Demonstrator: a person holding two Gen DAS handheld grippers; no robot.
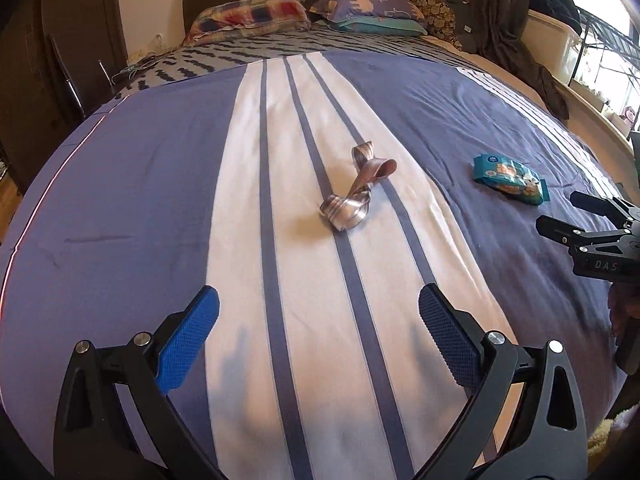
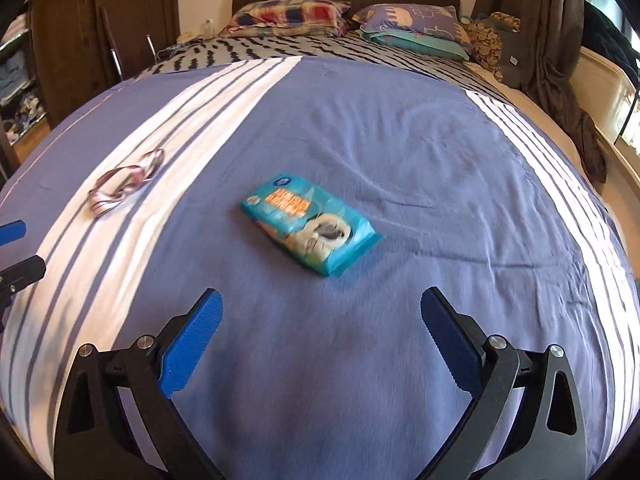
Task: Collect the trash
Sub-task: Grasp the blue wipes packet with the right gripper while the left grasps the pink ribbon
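A twisted silvery-pink wrapper [image 1: 354, 194] lies on the white stripe of the blue bedspread, straight ahead of my left gripper [image 1: 319, 320], which is open and empty above the cover. A teal snack packet [image 2: 310, 230] lies flat on the blue part, just ahead of my right gripper [image 2: 321, 324], also open and empty. The packet [image 1: 510, 178] shows at the right of the left wrist view, beyond the right gripper [image 1: 560, 216]. The wrapper [image 2: 126, 182] sits at the left of the right wrist view, with a blue fingertip of the left gripper [image 2: 12, 231] at the frame edge.
The bedspread [image 2: 400, 140] covers a wide bed with pillows [image 2: 288, 16] and a dark headboard at the far end. A brown curtain [image 2: 560, 60] and window ledge run along the right. A wardrobe and chair [image 1: 68, 76] stand at the left.
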